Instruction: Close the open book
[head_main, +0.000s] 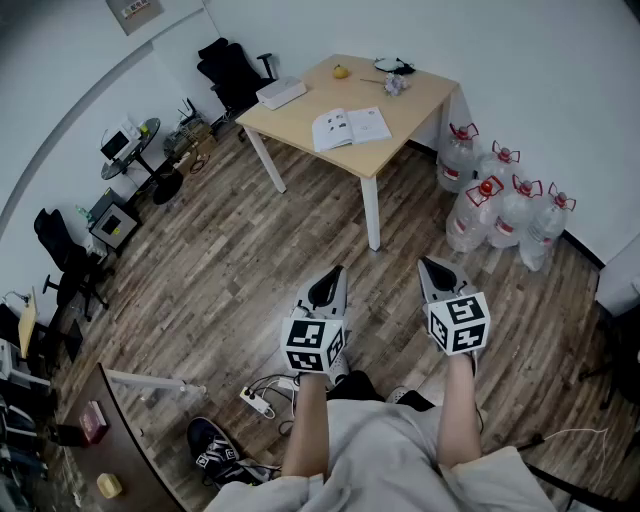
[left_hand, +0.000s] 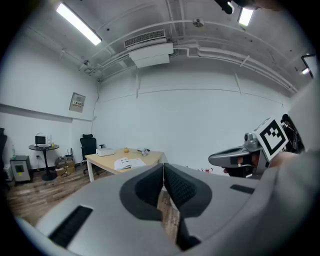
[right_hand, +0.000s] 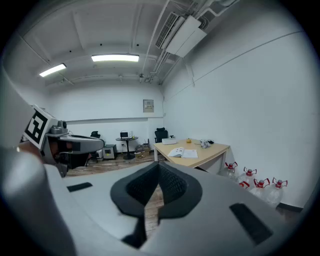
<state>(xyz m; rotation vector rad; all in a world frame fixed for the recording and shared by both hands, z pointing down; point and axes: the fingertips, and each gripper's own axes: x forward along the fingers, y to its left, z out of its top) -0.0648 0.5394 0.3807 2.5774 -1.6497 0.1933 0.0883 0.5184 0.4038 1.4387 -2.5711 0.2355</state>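
So the open book (head_main: 350, 128) is lying pages-up on the table (head_main: 425, 95), near the edge facing the person. Both claws hang over the floor well short of the table. The left gripper (head_main: 326, 287) and right gripper (head_main: 436, 272) are each pressed together on nothing. 5 clear red-capped jugs (head_main: 480, 205) stand just beside the table, can't tell how full.
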